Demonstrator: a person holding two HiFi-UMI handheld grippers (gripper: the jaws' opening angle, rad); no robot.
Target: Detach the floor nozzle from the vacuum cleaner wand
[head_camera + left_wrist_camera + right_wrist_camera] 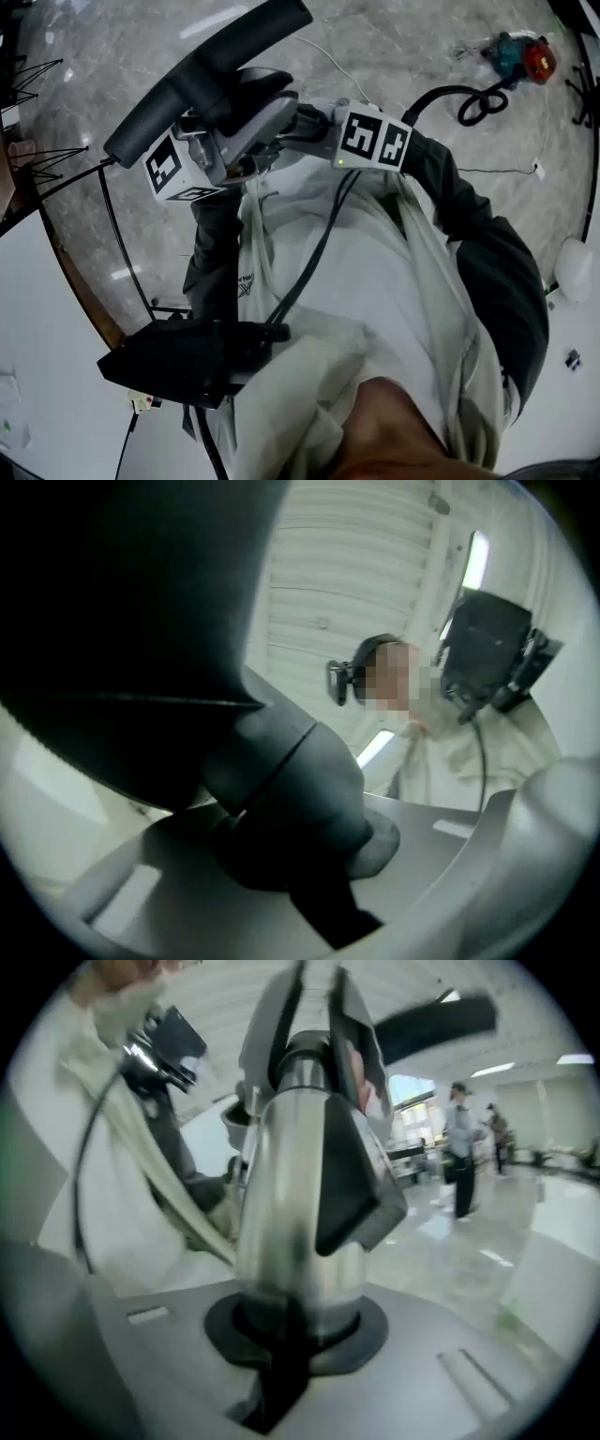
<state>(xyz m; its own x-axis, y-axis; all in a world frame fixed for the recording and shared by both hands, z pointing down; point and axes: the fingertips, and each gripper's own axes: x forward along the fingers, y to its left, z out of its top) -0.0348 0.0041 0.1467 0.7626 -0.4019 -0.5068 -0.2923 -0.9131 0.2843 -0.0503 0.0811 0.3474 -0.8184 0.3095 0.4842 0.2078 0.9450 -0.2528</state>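
Nozzle (281, 789) between left jaws, wand (300, 1204) right

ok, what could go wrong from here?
1. Right gripper clamps the smooth metal wand; it may slip when pulled.
2. Floor nozzle is held up over hard floor; popping free, it could drop.
3. Cable across the chest might snag.

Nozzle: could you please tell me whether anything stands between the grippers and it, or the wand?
Nothing visible does. The left gripper is already shut on the nozzle at its dark neck, and the right gripper is shut on the silver wand. Each part sits directly between its jaws, with nothing else caught in between.
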